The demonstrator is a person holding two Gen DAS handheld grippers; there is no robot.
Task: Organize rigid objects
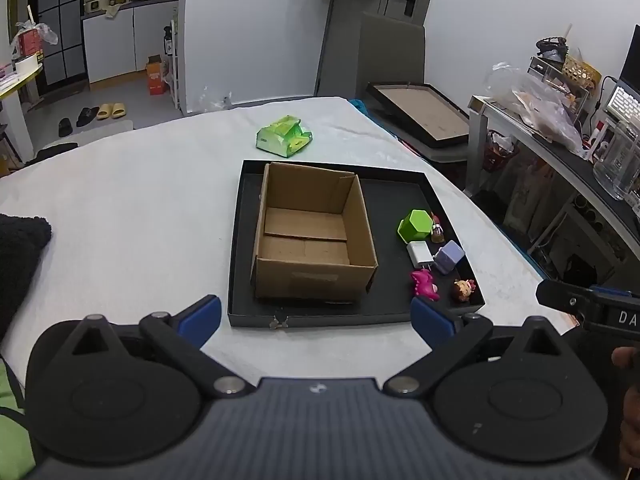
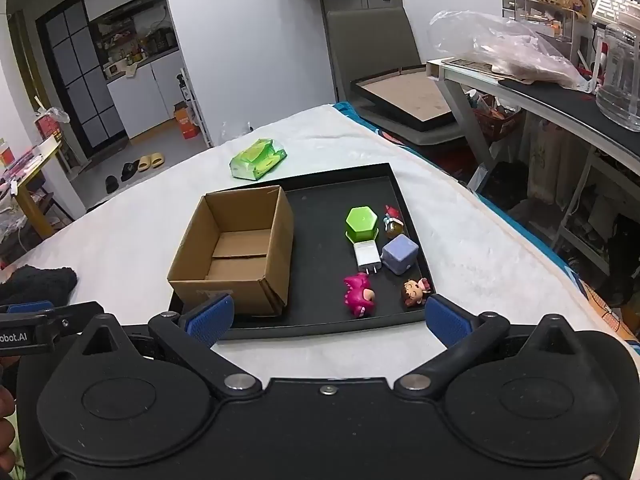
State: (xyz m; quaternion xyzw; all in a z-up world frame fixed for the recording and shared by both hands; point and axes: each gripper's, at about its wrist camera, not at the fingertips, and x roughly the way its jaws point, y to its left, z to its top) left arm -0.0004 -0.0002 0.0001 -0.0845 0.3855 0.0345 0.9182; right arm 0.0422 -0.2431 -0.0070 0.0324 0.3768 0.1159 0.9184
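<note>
Left gripper [image 1: 316,318] and right gripper [image 2: 327,316]: jaws spread wide, nothing held. Black tray [image 2: 328,326] lies just ahead. It contains an empty cardboard box [image 2: 236,256] on the left; pink dinosaur [image 2: 359,289], doll figure [image 2: 416,291], white charger [image 2: 366,257], purple cube [image 2: 400,254] and green hexagonal container [image 2: 361,223] on the right. Green packet [image 2: 258,159] lies beyond the tray.

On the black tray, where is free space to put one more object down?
Bare tray floor lies between the cardboard box and the green hexagon, and behind the hexagon toward the far rim. The box itself is empty. The right side is crowded with toys.
</note>
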